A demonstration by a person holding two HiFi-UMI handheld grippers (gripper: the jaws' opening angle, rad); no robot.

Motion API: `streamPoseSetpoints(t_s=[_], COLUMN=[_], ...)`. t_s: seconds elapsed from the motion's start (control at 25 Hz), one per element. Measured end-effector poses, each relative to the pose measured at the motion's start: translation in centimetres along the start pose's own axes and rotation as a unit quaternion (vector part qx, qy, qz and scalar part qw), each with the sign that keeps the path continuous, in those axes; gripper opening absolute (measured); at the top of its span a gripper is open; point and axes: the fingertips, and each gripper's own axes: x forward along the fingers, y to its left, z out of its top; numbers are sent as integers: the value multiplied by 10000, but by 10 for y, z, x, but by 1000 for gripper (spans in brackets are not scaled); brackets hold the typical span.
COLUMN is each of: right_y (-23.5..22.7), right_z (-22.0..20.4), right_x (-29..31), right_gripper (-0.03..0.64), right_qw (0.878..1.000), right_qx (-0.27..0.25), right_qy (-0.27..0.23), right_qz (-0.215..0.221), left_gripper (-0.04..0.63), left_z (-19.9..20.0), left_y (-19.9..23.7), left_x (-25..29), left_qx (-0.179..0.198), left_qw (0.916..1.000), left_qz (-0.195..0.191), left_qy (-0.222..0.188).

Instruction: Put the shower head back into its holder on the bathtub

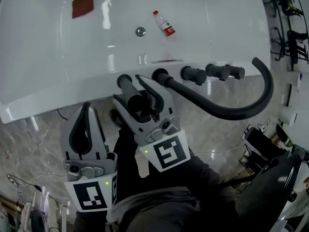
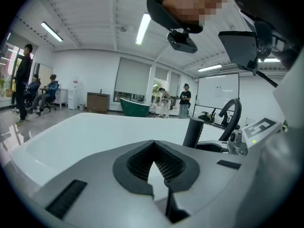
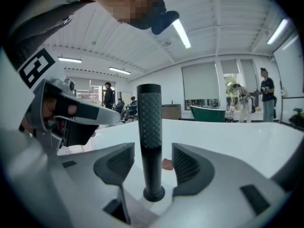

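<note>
The black, textured shower head [image 1: 126, 87] [image 3: 150, 127] stands upright in a round base [image 3: 153, 194] on the near rim of the white bathtub [image 1: 58, 81] [image 3: 237, 141]. My right gripper [image 1: 140, 98] [image 3: 152, 160] is open with one jaw on each side of the rod; a small gap shows on both sides. My left gripper [image 1: 87, 109] [image 2: 154, 148] hangs lower left of it, in front of the tub wall, shut with nothing between its pads. In the left gripper view the shower head [image 2: 193, 132] rises just to the right.
Along the rim to the right stand black knobs [image 1: 193, 75] and a curved black spout [image 1: 241, 111] [image 2: 232, 115]. Inside the tub lie a red cloth [image 1: 82, 6], a small bottle [image 1: 164, 24] and the drain [image 1: 140, 31]. Several people are in the background room.
</note>
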Motion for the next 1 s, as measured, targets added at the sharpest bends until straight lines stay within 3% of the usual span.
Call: streamPoseSetpoints(t_s=[0.12, 0.44, 0.64, 0.72, 0.84, 1.0], right_y=[-9, -10, -11, -21, -20, -3], right_z=[-12, -17, -29, -27, -16, -7], right_x=[-17, -19, -27, -32, -21, 4], right_gripper=[233, 233, 232, 232, 232, 232], right_qw=[9994, 9988, 9970, 9969, 9984, 9999], right_qx=[-33, -105, 355, 241, -180, -82], right_qy=[339, 468, 693, 750, 529, 84], right_qz=[-6, 28, 26, -82, -76, 4], left_gripper=[3, 3, 3, 3, 3, 3], left_z=[-1, -2, -6, -9, -15, -16], left_y=[-17, -19, -25, -32, -26, -2], left_x=[5, 6, 2, 6, 6, 2], left_qx=[-115, -107, -169, -290, -263, -108], left_qw=[9998, 9998, 9998, 9995, 9993, 9997], left_qz=[-82, -113, 31, -70, -255, -96], left_qy=[-112, -113, -73, -41, 101, 184])
